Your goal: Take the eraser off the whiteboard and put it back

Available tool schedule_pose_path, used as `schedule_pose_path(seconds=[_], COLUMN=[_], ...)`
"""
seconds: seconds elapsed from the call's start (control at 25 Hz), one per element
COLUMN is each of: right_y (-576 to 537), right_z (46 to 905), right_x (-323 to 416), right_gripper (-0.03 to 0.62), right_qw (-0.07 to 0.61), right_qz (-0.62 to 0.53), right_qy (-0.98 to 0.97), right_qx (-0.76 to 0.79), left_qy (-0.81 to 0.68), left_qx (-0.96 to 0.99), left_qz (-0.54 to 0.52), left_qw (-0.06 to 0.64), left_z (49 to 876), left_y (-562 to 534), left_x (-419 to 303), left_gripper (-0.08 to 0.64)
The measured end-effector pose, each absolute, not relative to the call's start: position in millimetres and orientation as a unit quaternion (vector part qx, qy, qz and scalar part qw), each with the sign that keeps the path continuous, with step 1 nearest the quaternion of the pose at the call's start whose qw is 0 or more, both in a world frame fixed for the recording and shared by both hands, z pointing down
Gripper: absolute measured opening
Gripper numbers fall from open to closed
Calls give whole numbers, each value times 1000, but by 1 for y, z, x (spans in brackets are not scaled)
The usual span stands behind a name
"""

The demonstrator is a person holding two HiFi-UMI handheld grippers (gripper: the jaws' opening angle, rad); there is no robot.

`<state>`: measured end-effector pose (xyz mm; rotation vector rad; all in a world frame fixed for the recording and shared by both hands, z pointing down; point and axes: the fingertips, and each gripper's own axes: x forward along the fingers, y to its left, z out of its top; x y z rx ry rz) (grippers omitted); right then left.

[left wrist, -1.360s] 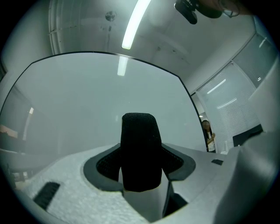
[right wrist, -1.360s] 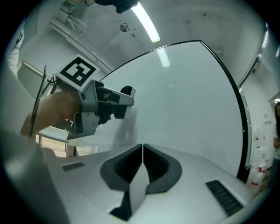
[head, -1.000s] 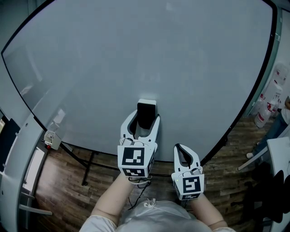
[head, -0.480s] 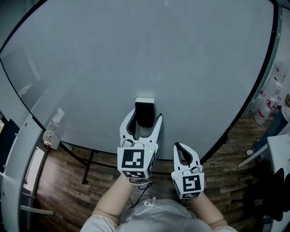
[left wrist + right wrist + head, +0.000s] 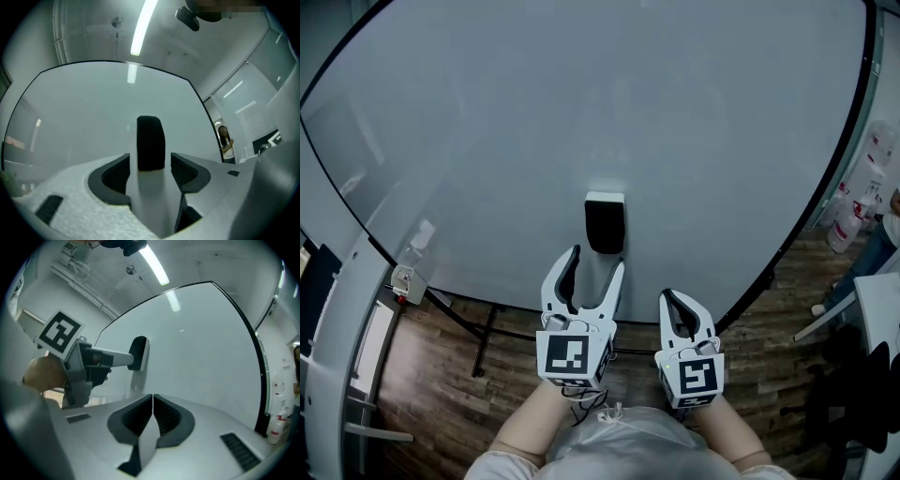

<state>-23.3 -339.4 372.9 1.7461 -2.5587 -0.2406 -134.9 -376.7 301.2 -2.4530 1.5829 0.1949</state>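
A black eraser (image 5: 606,225) sits upright on a large whiteboard (image 5: 581,112), low on its face. Just below it is the left gripper (image 5: 596,260); its jaws have just been opening and stand wide apart, clear of the eraser, with nothing between them. Beside it, the right gripper (image 5: 671,300) is closed and empty.

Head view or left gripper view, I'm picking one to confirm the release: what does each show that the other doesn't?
Head view only: the right gripper, shut, and the wooden floor. Left gripper view only: a ceiling light strip overhead. Both: the black eraser stuck on the whiteboard, and the left gripper with its jaws apart. They have just been opening, and the eraser sits at their tips, ungripped.
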Motion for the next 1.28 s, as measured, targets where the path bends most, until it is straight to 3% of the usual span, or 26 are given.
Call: schedule_pose_path(seconds=[0.12,0.32,0.6,1.28], right_y=[-336,-329,-315,-317], right_z=[377,387,399,405], right_x=[-28,-34,-34,-43], right_gripper=[28,28,28,26], right_qw=[18,24,6,19], right_qz=[-73,-66,-55,-56], right_qy=[-824,-825,-819,-816], right_qx=[561,560,571,575], left_qy=[559,561,527,512], left_qx=[-824,-828,-850,-859], left_qz=[55,23,-5,-6], left_qw=[78,19,-21,2], left_z=[339,398,436,413], left_y=[-369,-356,-334,-334], left_x=[-148,-153,-149,-153], left_gripper=[138,38,15,15])
